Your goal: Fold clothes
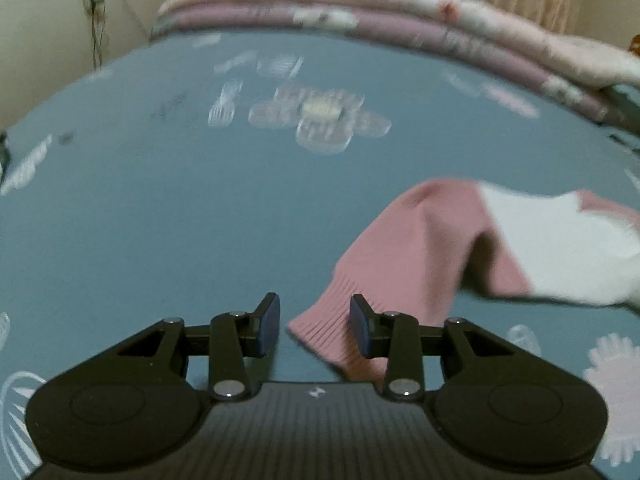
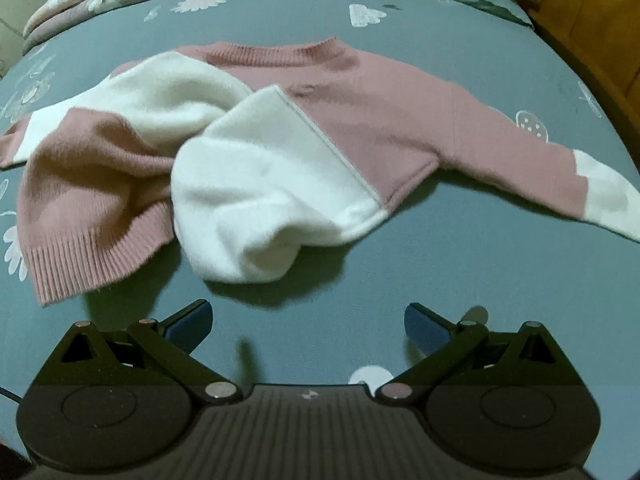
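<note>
The sweater lies crumpled on the bed, ahead of the right gripper, its neckline on the far side and one sleeve stretched out to the right. Its hem corner sits between the fingers of the left gripper. Folded quilts are stacked at the bed's far edge, well beyond both grippers.

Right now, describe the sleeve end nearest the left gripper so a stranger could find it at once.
Start at the blue-grey flowered bedsheet, where a pink and white sweater lies crumpled. Follow its pink sleeve to the near edge by the left gripper. There lies the ribbed pink cuff, between the open fingers; the other sleeve ends in a plain white cuff.
</note>
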`<action>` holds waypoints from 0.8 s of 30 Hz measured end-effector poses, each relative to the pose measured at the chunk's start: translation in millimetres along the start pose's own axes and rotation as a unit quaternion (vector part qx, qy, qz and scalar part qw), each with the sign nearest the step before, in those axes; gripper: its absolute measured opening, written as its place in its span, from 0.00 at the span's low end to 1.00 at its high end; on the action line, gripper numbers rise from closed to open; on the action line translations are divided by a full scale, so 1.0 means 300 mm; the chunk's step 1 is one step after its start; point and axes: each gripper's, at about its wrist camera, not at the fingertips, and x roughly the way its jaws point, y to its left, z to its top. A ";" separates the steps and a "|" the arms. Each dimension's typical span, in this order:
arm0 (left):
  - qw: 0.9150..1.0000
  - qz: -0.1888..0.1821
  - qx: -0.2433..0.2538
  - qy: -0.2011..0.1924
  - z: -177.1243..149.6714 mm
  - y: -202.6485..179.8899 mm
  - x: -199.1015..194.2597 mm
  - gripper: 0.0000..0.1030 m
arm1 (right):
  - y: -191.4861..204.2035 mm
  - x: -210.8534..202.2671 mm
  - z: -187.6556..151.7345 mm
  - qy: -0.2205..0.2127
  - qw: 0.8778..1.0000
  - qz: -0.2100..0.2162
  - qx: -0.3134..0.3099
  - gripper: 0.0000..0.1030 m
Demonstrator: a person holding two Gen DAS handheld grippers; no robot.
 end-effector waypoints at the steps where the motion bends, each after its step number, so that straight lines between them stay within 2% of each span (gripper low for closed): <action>1: 1.000 -0.002 0.000 0.001 -0.010 0.003 0.018 0.36 | 0.001 -0.003 0.006 -0.003 1.000 0.000 0.001 1.00; 7: 1.000 -0.010 0.001 -0.001 -0.016 -0.021 0.025 0.35 | 0.029 -0.031 0.028 -0.019 1.000 -0.008 -0.006 1.00; 8: 1.000 -0.012 0.001 -0.002 -0.016 -0.025 0.024 0.26 | 0.034 -0.034 0.029 -0.021 1.000 -0.009 -0.007 1.00; 9: 1.000 -0.013 0.001 -0.002 -0.016 -0.030 0.024 0.12 | 0.039 -0.038 0.030 -0.023 1.000 -0.008 -0.008 1.00; 10: 1.000 -0.007 0.006 -0.005 -0.011 -0.036 0.021 0.10 | 0.043 -0.044 0.030 -0.025 1.000 -0.007 -0.008 1.00; 13: 0.999 0.037 0.029 -0.023 0.030 -0.042 0.004 0.09 | 0.055 -0.059 0.032 -0.032 0.999 -0.009 -0.009 1.00; 16: 0.998 0.049 0.007 -0.032 0.101 0.013 0.001 0.09 | 0.060 -0.070 0.036 -0.037 0.999 -0.015 -0.009 1.00; 19: 0.998 0.057 0.012 -0.033 0.164 0.052 0.020 0.09 | 0.058 -0.077 0.037 -0.036 0.999 -0.023 -0.002 1.00; 24: 0.998 0.061 0.025 -0.007 0.208 0.060 0.096 0.10 | 0.053 -0.088 0.035 -0.032 0.999 -0.038 0.005 1.00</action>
